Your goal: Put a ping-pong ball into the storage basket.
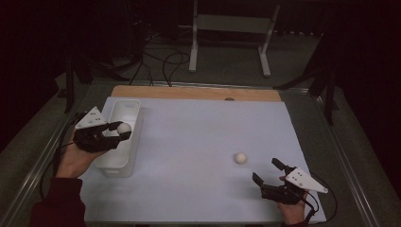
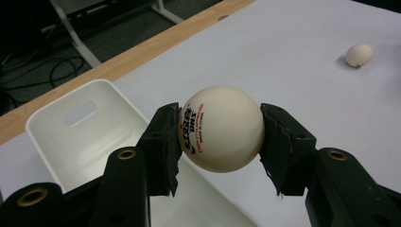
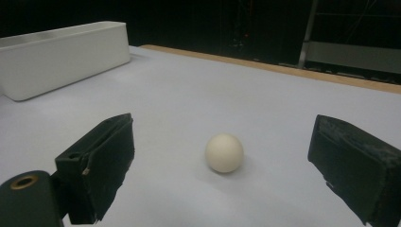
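Left gripper [image 1: 121,131] pinches 1 white plastic table-tennis ball [image 2: 221,128] between its fingers, directly above the white rectangular plastic bin [image 1: 134,142] at the surface's left edge. Right gripper [image 1: 269,171], fingers spread, faces the 2nd white ball [image 3: 224,152] straight ahead, near the front-right corner.

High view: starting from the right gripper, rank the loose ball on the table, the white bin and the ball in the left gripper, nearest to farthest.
Measured from the right gripper:
1. Loose table tennis ball, lying just up and left of its open jaws.
2. White bin, across the table at the left edge.
3. Held table tennis ball, clamped in the left gripper above the bin; too close to the bin to separate confidently.
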`<state>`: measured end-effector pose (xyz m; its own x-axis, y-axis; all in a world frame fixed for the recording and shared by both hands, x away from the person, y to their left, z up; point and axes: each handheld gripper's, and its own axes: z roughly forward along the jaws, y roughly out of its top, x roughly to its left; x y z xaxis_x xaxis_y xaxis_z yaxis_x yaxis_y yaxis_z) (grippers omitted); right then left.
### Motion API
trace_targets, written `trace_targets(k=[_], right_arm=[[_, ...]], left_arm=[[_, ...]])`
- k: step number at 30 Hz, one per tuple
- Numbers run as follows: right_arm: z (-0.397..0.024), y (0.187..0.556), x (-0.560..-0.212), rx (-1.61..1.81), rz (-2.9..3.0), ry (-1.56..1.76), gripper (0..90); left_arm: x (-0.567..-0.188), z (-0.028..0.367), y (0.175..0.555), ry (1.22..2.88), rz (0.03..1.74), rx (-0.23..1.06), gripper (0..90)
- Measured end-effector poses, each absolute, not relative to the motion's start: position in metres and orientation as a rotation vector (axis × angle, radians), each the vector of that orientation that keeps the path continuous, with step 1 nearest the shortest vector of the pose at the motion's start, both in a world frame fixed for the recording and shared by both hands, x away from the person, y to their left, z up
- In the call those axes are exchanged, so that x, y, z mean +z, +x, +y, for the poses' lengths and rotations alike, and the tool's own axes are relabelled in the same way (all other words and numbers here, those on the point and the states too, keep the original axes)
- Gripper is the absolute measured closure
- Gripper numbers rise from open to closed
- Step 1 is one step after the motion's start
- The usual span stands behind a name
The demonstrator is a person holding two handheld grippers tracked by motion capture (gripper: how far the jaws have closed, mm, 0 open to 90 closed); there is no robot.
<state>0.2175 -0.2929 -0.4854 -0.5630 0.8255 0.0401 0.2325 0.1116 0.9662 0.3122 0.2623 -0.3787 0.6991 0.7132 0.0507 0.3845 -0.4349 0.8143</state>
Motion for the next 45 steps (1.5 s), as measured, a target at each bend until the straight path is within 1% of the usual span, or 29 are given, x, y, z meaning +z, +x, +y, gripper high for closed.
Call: trace_targets(k=[33,34,35,36,38,39,40,41,42,45], right_arm=[[-0.291,0.218,-0.486,1.469,1.873,1.03,7.4],[-0.291,0.218,-0.486,1.468,1.874,1.029,7.4],[-0.291,0.218,-0.486,1.467,1.874,1.029,7.4],[-0.291,0.218,-0.486,1.467,1.874,1.029,7.4],[-0.292,0.218,-0.486,1.469,1.872,1.03,7.4],[-0.292,0.218,-0.486,1.469,1.872,1.03,7.4],[-0.292,0.218,-0.486,1.469,1.872,1.03,7.4],[-0.292,0.218,-0.486,1.468,1.872,1.03,7.4],[-0.292,0.218,-0.486,1.468,1.871,1.03,7.4],[-0.292,0.218,-0.486,1.468,1.87,1.03,7.4]], left_arm=[[-0.386,0.297,0.301,2.061,0.9,0.495,50.5],[-0.386,0.296,0.302,2.06,0.926,0.525,41.8],[-0.386,0.296,0.302,2.06,0.926,0.525,35.2],[-0.387,0.294,0.302,2.05,0.939,0.539,35.2],[-0.386,0.292,0.303,2.044,0.959,0.563,19.2],[-0.386,0.292,0.303,2.044,0.965,0.565,13.6],[-0.386,0.291,0.303,2.045,0.961,0.563,13.6],[-0.387,0.29,0.304,2.051,0.958,0.558,9.5],[-0.387,0.289,0.304,2.056,0.957,0.558,8.1],[-0.388,0.286,0.305,2.058,0.947,0.551,6.2]])
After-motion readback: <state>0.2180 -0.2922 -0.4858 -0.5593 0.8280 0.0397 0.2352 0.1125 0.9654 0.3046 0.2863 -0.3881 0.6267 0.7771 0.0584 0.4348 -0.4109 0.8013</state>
